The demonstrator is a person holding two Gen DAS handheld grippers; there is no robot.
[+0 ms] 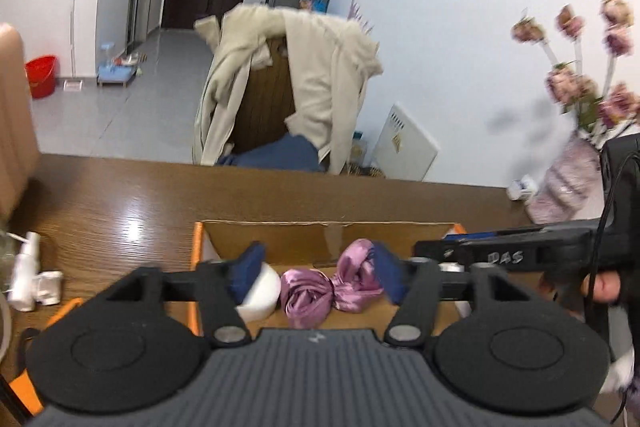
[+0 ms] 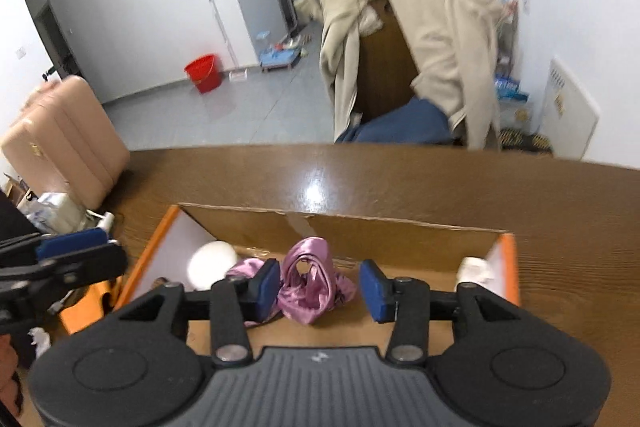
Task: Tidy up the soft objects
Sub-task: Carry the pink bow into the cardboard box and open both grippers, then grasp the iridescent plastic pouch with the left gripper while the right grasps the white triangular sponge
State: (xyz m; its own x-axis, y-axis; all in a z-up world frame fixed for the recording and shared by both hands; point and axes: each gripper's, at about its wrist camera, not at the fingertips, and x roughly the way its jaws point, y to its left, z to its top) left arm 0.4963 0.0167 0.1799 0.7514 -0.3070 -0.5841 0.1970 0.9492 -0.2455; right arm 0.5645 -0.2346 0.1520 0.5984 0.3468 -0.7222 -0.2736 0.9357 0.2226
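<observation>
A: What is the setting?

B: A glossy brown wooden bench (image 1: 120, 203) in a white-walled room with a grey tiled floor; a cardboard box (image 2: 400, 227) with orange edges sits on the bench.

A: And the left tool (image 1: 320, 273)?

B: Its jaws stand wide apart above the box, holding nothing. Between its blue fingertips (image 1: 250, 273) lies a crumpled pink satin cloth (image 1: 332, 287) on the box floor, and a white round pad (image 1: 260, 293) rests just beside the cloth.

A: The right tool (image 2: 320, 289)?

B: Also spread open, empty, over the same box. The cloth lies between its pads, close against the left one. A small white bundle (image 2: 476, 269) sits in the box corner off to its right.

A: Farther out?

B: Beyond the bench a chair (image 2: 384, 67) is draped with a beige coat (image 2: 448, 39); a red bucket (image 2: 204, 73) stands on the floor.
</observation>
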